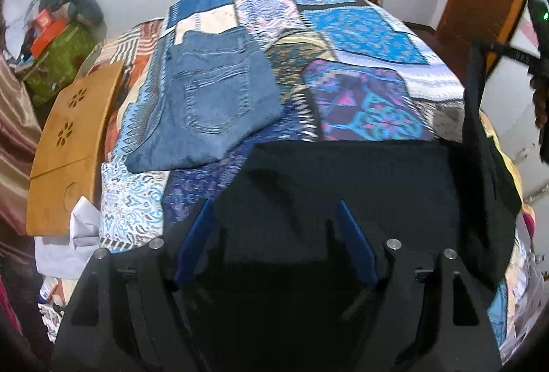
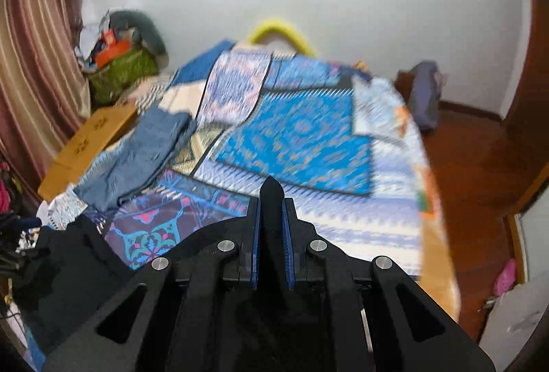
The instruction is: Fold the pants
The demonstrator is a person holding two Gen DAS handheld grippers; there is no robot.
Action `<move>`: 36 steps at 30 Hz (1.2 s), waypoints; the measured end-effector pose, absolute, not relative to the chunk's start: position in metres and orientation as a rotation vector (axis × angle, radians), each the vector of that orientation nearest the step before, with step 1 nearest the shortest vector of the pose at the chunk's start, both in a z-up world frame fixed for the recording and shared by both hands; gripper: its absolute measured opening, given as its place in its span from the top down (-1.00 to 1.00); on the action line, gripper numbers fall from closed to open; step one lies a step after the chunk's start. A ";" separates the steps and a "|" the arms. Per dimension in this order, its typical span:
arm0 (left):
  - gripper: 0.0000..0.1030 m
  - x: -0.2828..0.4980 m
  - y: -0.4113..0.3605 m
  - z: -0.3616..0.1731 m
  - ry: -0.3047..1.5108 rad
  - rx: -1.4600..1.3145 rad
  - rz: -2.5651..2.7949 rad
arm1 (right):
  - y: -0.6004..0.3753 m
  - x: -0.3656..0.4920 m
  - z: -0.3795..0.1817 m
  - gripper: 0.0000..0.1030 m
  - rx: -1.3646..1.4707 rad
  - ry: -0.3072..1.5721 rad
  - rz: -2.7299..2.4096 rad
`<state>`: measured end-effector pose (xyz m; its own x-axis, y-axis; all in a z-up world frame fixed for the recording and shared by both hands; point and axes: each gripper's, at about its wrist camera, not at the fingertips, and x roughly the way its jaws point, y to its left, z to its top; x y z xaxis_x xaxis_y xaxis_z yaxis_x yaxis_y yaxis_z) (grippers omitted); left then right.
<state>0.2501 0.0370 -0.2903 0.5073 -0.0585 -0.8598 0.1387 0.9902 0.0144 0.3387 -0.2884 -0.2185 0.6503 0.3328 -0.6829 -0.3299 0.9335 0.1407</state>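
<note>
Bed w/ patchwork cover [image 2: 302, 139]; folded blue jeans [image 1: 209, 101] lying far left, black pants [image 1: 343, 187] spread near edge, partly lifted at right.

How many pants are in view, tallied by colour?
Blue denim, folded on the bedspread: 1, the jeans.
Black: 1, the black pants, pinched by the right gripper; left gripper open.
Total: 2

left wrist: low, near bed [image 1: 360, 29] | right wrist: higher | shared: jeans [image 1: 212, 97]
</note>
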 end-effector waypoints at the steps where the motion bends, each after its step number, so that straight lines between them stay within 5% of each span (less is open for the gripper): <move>1: -0.56 0.246 0.031 -0.289 1.032 0.091 -0.130 | -0.297 0.330 -0.209 0.80 0.004 0.752 0.367; 9: -0.63 0.212 -0.030 -0.291 1.039 0.173 -0.236 | -0.346 0.269 -0.180 0.80 0.015 0.651 0.300; 18: -0.64 0.188 -0.069 -0.317 1.086 0.232 -0.271 | -0.394 0.205 -0.263 0.77 0.058 0.826 0.236; 26: -0.64 0.184 -0.064 -0.301 1.042 0.227 -0.230 | -0.417 0.169 -0.311 0.54 0.081 0.977 0.154; 36: -0.64 0.198 -0.003 -0.254 0.929 0.137 -0.090 | -0.423 0.191 -0.294 0.45 0.134 0.951 0.131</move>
